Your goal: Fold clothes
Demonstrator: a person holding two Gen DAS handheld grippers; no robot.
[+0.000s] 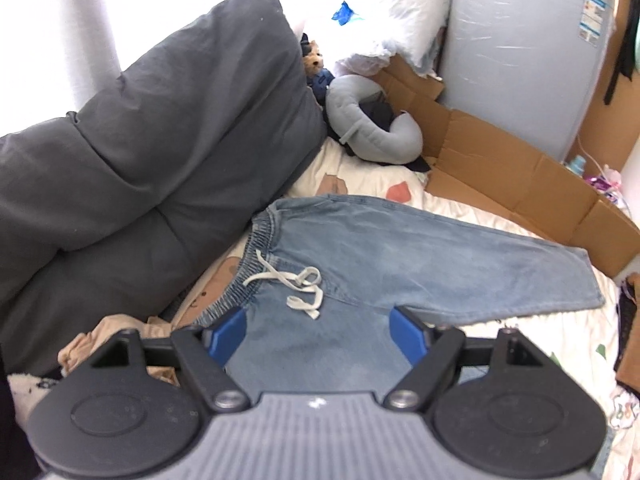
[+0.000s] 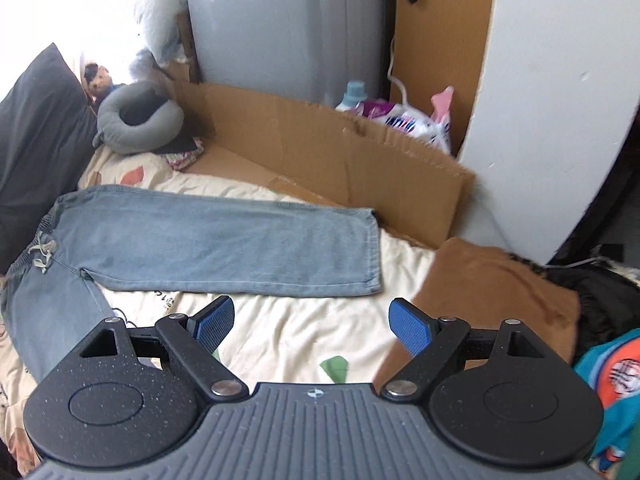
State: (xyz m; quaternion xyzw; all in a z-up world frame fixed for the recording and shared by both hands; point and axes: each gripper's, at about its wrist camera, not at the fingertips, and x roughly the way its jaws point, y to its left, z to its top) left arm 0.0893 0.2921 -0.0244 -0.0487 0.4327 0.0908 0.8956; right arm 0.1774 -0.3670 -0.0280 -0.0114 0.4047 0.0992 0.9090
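Note:
Light blue denim trousers point(image 1: 384, 248) with an elastic waistband and a white drawstring point(image 1: 298, 286) lie spread flat on a cream bed sheet point(image 2: 280, 328). One leg point(image 2: 224, 240) stretches to the right toward the cardboard; the other leg point(image 2: 44, 312) runs down at the left. My left gripper point(image 1: 320, 334) hovers above the crotch area, open, blue pads wide apart with nothing pinched. My right gripper point(image 2: 310, 326) hangs open over bare sheet, below the stretched leg's hem, holding nothing.
A dark grey duvet point(image 1: 160, 140) is piled at the left. A grey neck pillow point(image 1: 372, 120) and a small teddy bear point(image 1: 314, 64) sit at the head. Flattened cardboard point(image 2: 320, 152) lines the far edge. A brown garment point(image 2: 492, 292) and colourful clothes point(image 2: 612, 384) lie at the right.

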